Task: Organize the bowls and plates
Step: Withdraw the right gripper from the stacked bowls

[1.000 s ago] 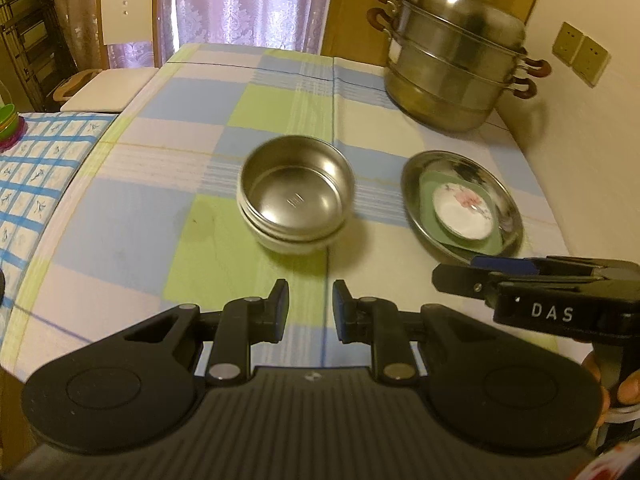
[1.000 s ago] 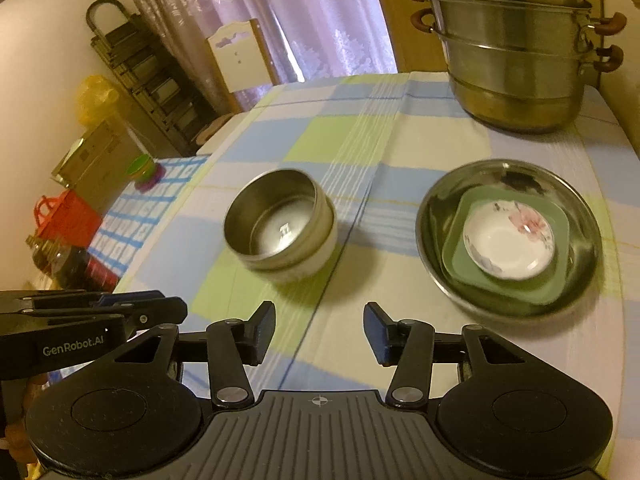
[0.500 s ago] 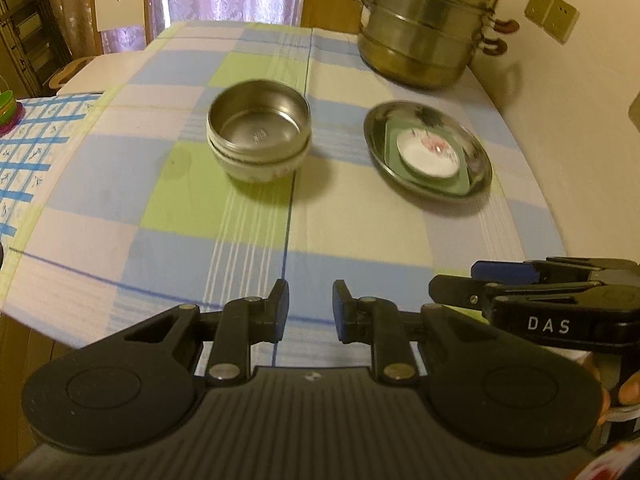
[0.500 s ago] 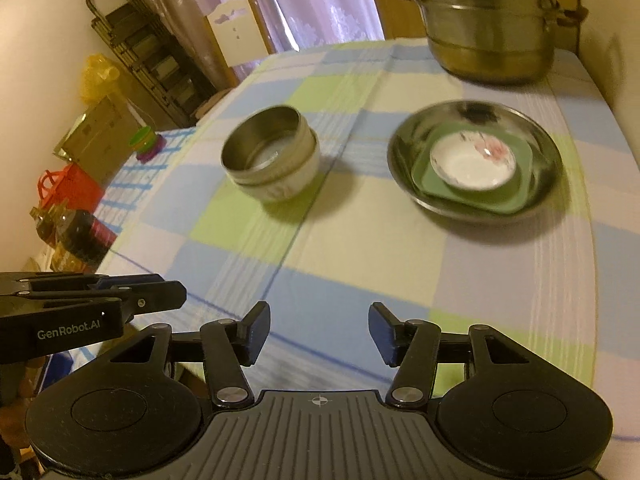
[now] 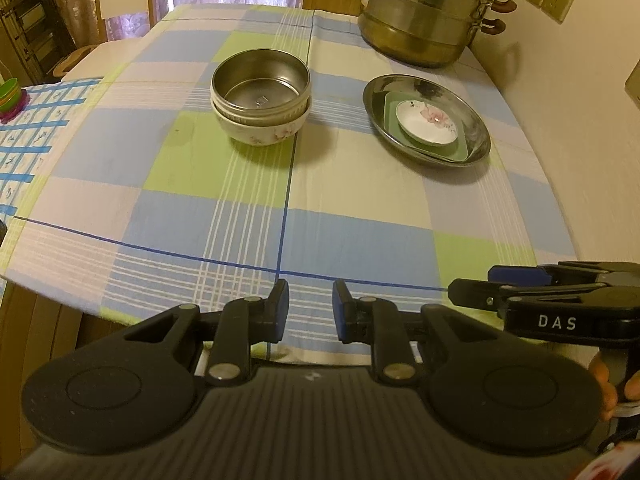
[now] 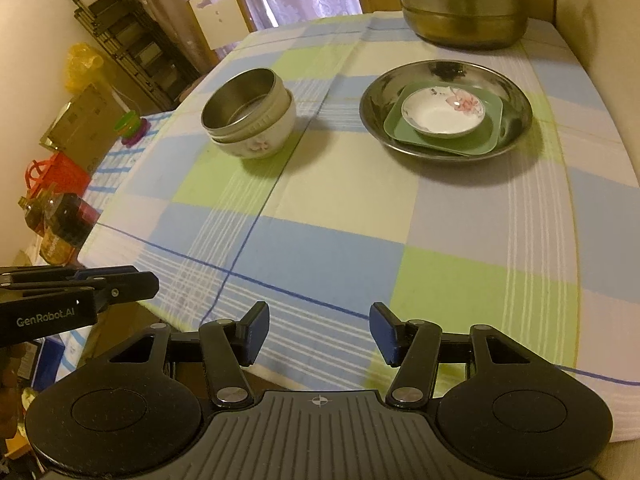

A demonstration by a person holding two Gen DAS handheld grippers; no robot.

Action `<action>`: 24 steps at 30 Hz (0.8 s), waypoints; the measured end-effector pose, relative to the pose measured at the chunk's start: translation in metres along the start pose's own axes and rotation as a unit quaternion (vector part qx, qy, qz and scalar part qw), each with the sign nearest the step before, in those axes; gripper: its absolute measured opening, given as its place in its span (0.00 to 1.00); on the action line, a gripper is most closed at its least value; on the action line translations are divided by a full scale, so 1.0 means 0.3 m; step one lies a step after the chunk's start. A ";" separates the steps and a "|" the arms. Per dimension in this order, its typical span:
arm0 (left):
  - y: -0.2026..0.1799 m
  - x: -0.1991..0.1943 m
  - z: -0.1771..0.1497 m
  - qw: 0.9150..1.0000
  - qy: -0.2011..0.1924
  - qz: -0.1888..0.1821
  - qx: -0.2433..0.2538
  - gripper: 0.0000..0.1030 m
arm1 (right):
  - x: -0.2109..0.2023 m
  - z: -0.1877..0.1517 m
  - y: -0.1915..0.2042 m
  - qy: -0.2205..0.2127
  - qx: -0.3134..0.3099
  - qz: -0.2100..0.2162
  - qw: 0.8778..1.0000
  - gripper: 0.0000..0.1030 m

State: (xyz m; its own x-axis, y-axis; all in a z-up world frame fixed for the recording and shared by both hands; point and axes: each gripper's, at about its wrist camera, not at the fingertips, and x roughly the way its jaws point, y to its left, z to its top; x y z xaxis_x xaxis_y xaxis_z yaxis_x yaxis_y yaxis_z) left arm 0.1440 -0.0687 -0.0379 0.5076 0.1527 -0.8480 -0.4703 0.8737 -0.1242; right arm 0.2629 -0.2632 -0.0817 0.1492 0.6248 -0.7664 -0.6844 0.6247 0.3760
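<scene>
The table (image 5: 248,216), under a checked cloth of blue, green and cream, fills both views. At 1 o'clock in the left wrist view, at the far edge, stands a tiered steel steamer (image 5: 424,20) with brown handles. Nearer, at about 2 o'clock from the table's middle, a wide steel plate (image 5: 478,128) holds a green square plate (image 5: 460,148), and on that sits a small white dish (image 5: 424,124) with a pink flower. Well apart from this stack, at 11 o'clock, a steel bowl (image 5: 260,84) nests inside a white bowl (image 5: 260,130) with a floral print; the steel one sits slightly tilted.

Both tools hover over the near table edge, far from all the dishes. The left gripper (image 5: 308,308) has its jaws set narrowly apart with nothing between them, only cloth behind. The right gripper (image 6: 318,334) stands wider, its jaws having just been opening, and it too is empty. Each shows at the edge of the other's view: the right at 4 o'clock in the left view, the left at 8 o'clock in the right view.

At 9 o'clock a second cloth (image 5: 24,132) with blue grid lines adjoins the table. A chair (image 6: 216,16) stands at 11 o'clock beyond.
</scene>
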 end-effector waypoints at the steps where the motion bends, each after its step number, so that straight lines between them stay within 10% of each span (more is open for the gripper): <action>1: -0.001 -0.002 -0.003 1.000 -0.001 0.000 0.000 0.20 | -0.002 -0.002 0.000 -0.001 0.000 0.001 1.000 0.54; 13: 0.019 0.021 0.040 1.000 -0.003 0.009 0.007 0.20 | 0.018 0.037 -0.012 -0.012 0.013 0.003 1.000 0.54; 24: 0.185 0.131 0.304 0.999 -0.043 0.025 0.003 0.21 | 0.075 0.251 -0.009 -0.075 0.019 -0.007 0.997 0.54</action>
State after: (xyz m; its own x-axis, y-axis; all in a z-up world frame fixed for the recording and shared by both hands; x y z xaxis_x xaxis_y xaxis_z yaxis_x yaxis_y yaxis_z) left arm 0.2036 0.0278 -0.0310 0.5438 0.2343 -0.8059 -0.4925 0.8666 -0.0804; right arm 0.3219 -0.2155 -0.0606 0.2654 0.6767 -0.6867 -0.6549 0.6493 0.3867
